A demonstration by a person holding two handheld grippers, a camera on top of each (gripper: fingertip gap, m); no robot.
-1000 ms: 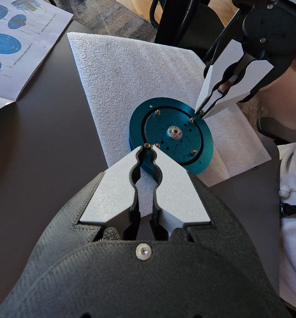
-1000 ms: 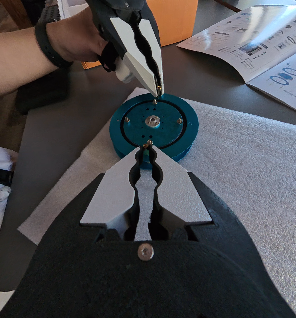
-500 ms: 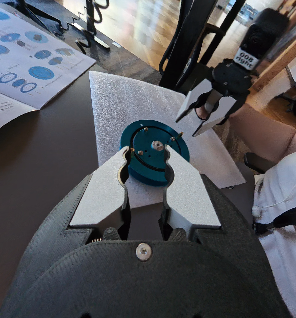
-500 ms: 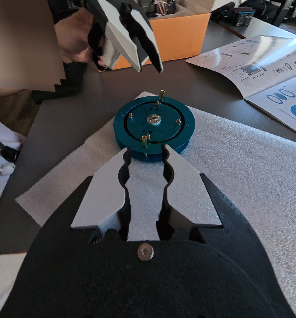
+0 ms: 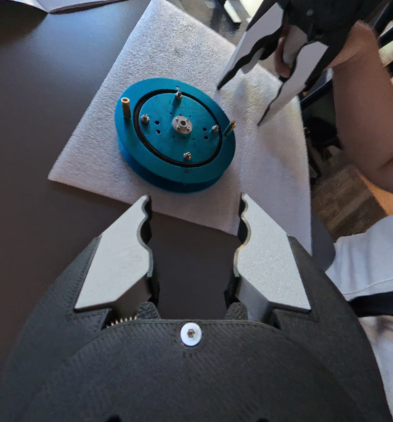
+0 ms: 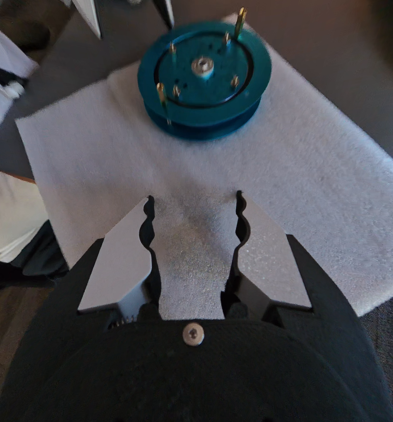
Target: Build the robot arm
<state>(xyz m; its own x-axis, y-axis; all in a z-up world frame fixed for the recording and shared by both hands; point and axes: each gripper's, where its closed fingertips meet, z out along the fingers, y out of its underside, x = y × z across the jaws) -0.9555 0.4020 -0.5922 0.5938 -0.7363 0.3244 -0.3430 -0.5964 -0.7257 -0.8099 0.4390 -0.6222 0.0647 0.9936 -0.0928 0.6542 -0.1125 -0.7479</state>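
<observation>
A round blue metal disc lies on a white foam sheet; the disc and sheet also show in the right wrist view. Two brass standoffs stand upright on the disc's outer ring, one at its left and one at its right. Small brass nuts and a silver hub sit on the inner plate. My left gripper is open and empty, held back above the sheet's near edge. My right gripper is open and empty over the foam, clear of the disc; it also shows in the left wrist view.
The foam sheet rests on a dark table. An open booklet's corner lies at the far left. A person's forearm and white clothing are at the right. The left gripper's fingertips show at the top of the right wrist view. Spacing between my two grippers at the tips: around 15 centimetres. To reach the round blue metal disc in a straight line is about 6 centimetres for my left fingers, about 12 centimetres for my right. It turns up in the right wrist view as well.
Both grippers were shut on the brass standoffs, then let go, opened wide and pulled back from the disc. The two standoffs stay standing on the outer ring.
</observation>
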